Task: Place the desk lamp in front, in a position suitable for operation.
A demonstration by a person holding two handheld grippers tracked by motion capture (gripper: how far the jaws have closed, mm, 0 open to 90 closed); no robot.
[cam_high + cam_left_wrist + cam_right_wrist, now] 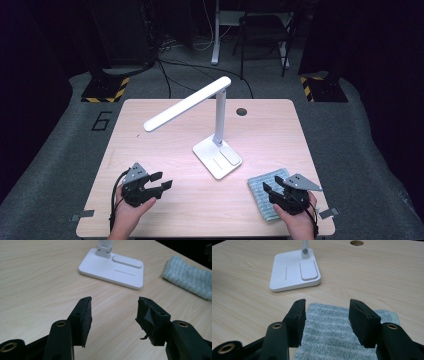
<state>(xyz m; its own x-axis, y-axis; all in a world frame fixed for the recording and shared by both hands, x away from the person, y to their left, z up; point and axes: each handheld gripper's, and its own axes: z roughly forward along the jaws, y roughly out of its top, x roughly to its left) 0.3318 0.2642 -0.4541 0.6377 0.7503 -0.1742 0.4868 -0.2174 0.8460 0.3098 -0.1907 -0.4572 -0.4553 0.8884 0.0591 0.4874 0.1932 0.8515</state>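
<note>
From the high view, the left tongs (162, 182) hover with a moderate gap and nothing held over bare surface (165, 112), while the right tongs (272, 186) hang likewise empty above the folded cloth (264, 194) at the near right corner, probably lined up to pick it up for wiping the white desk lamp (218, 150) at the centre. In the left gripper view the pads (85, 317) frame only wood, with the lamp base ahead and the cloth far right. In the right gripper view the cloth lies directly under the parted jaws, untouched, with nothing in the way.
</note>
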